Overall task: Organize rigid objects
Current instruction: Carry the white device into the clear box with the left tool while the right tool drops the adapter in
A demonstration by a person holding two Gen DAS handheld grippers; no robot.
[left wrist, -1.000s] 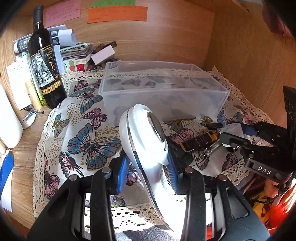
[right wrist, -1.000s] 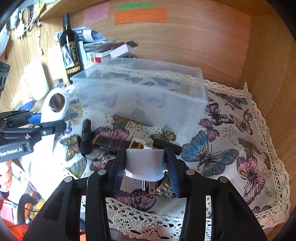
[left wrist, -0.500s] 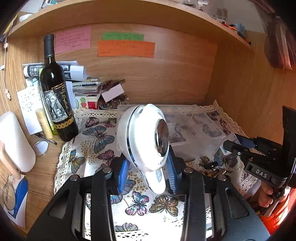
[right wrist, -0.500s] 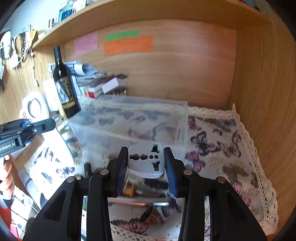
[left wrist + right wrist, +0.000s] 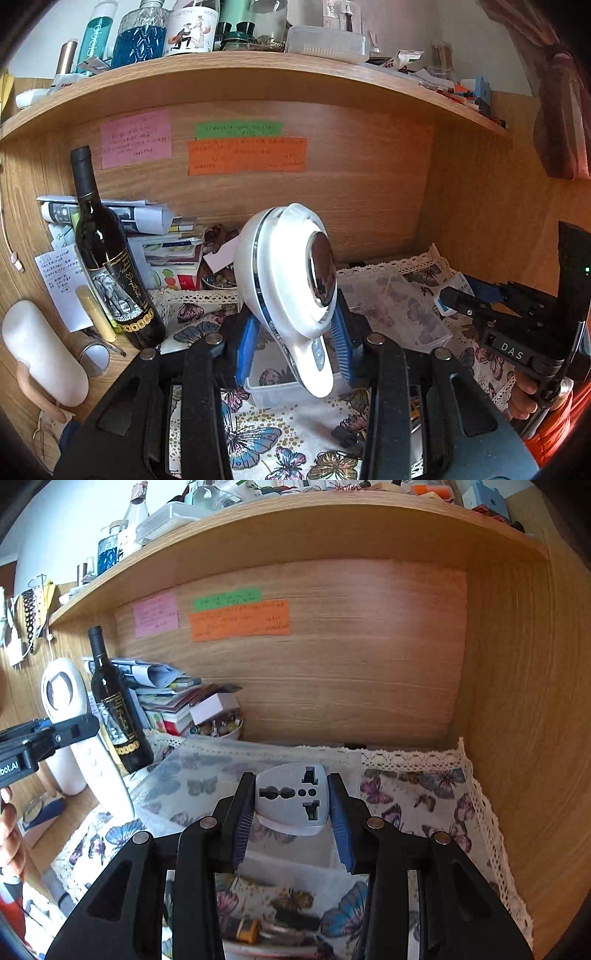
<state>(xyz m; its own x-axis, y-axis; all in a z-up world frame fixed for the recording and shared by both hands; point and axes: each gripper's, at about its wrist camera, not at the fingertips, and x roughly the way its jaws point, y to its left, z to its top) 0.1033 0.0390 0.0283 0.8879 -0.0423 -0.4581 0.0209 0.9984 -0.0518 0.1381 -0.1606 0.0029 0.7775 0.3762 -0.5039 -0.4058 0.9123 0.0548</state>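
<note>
Nearest, small dark items [image 5: 280, 923] are still lying on the butterfly-print cloth [image 5: 413, 794], so sorting is judged barely begun. The right gripper [image 5: 291, 808] is pinching a grey plastic travel adapter [image 5: 291, 799] between its blue pads, partly spread, above the clear plastic bin [image 5: 207, 775], which appears empty. The left gripper [image 5: 291, 332] is clamping a white handheld device with a chrome disc [image 5: 288, 280] over the bin's near corner. Both items are awaiting release into the bin. Beyond, a dark wine bottle [image 5: 107, 258] is standing against the wooden back panel [image 5: 369, 177].
</note>
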